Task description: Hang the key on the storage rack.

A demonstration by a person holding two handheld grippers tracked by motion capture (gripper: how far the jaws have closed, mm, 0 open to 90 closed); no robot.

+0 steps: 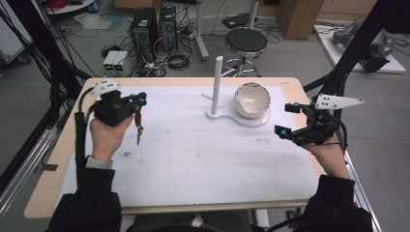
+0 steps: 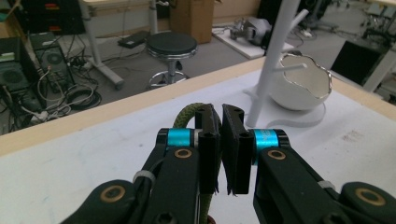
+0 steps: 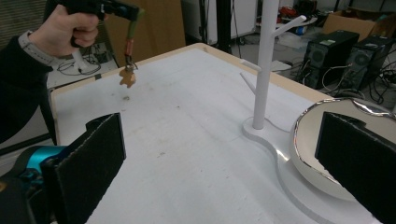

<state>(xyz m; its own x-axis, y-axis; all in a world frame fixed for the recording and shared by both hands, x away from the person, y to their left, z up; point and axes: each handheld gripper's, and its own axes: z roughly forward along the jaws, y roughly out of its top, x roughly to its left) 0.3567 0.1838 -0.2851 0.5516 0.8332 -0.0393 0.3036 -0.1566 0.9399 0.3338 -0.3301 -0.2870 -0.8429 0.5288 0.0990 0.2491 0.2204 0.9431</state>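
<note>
L gripper (image 1: 138, 99) lifts a keychain (image 1: 139, 126) by its cord, clear of the table (image 1: 193, 159).

Jaws pinched tight on the green cord loop so the charm hangs free, prob. for hooking onto the white stand (image 1: 217, 82) w/ pegs beside the bowl (image 1: 251, 100). R gripper (image 1: 290, 120) waits near the bowl, jaws wide apart, nothing in them.

Jaws pinching green cord (image 2: 186, 116) (looped), white bowl (image 2: 301, 86) beyond

The high view looks down from above; both gripper views skim low, sharing the white stand (image 2: 273, 70) (bowl beside).
</note>
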